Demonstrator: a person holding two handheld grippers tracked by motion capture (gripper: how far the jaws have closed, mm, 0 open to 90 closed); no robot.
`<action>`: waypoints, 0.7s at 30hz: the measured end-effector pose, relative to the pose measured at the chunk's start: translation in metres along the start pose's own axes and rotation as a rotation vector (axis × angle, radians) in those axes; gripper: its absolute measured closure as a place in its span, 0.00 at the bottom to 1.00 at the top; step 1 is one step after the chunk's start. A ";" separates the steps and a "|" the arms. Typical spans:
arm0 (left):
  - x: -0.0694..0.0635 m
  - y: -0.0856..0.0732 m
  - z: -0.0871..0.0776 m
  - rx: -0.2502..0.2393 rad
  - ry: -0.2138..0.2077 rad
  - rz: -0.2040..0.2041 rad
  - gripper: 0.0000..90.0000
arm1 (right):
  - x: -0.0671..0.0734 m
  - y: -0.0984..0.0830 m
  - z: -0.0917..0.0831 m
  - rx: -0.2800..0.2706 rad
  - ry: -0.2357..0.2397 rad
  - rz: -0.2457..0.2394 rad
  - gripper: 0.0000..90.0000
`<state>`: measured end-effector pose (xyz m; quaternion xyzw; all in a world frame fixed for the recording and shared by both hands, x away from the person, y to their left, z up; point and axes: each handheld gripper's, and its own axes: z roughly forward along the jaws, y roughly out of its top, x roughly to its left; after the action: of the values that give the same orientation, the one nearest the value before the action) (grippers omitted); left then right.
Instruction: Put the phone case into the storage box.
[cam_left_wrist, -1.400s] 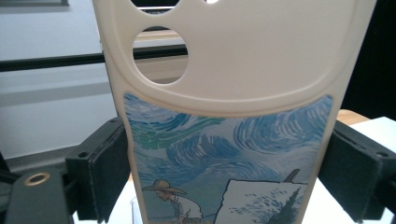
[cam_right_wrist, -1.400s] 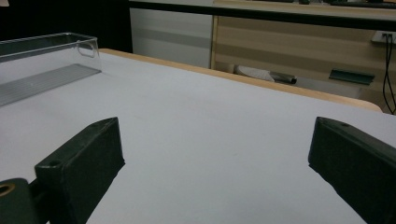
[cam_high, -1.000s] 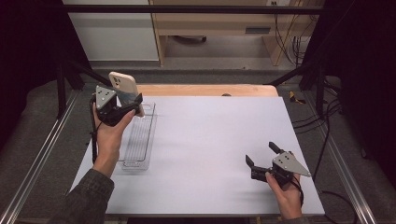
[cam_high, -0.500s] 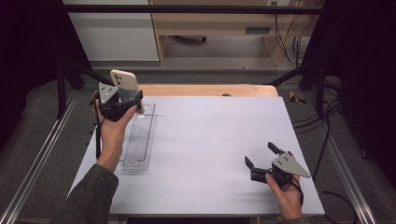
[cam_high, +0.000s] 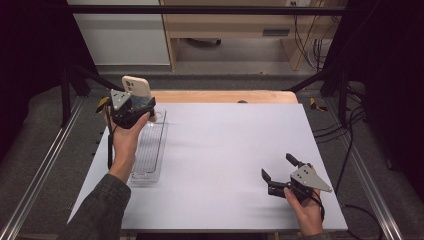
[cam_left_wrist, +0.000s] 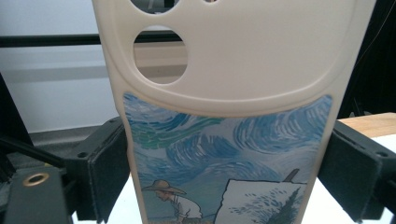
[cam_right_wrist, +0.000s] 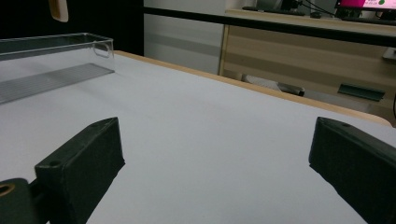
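Case (cam_high: 136, 87): upright, pinched by its edges in left gripper (cam_high: 131, 107), above tray's (cam_high: 148, 176) far end.
Tray axis: runs near-to-far (case must tip to lie along it).
Right gripper (cam_high: 281, 172): spread, empty, well apart.

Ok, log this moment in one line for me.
left claw: shut on phone case, upright | above clear tray, far end | right claw: open, empty, low over table

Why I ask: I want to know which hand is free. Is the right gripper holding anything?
No: in the right gripper view its fingers stand wide apart over the bare white table.
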<state>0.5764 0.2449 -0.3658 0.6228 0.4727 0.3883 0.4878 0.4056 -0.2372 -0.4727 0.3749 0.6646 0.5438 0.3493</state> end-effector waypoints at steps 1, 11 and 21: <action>0.001 -0.001 0.002 0.003 0.003 -0.002 0.12 | 0.000 0.000 0.000 0.001 0.000 -0.001 0.03; 0.002 -0.014 0.020 0.028 0.024 -0.016 0.12 | 0.001 -0.001 0.000 0.004 0.009 -0.001 0.03; 0.004 -0.023 0.029 0.043 0.037 -0.021 0.12 | 0.001 -0.002 0.001 0.005 0.014 0.001 0.03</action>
<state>0.6002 0.2430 -0.3944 0.6207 0.4965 0.3843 0.4696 0.4051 -0.2359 -0.4746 0.3723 0.6683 0.5448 0.3434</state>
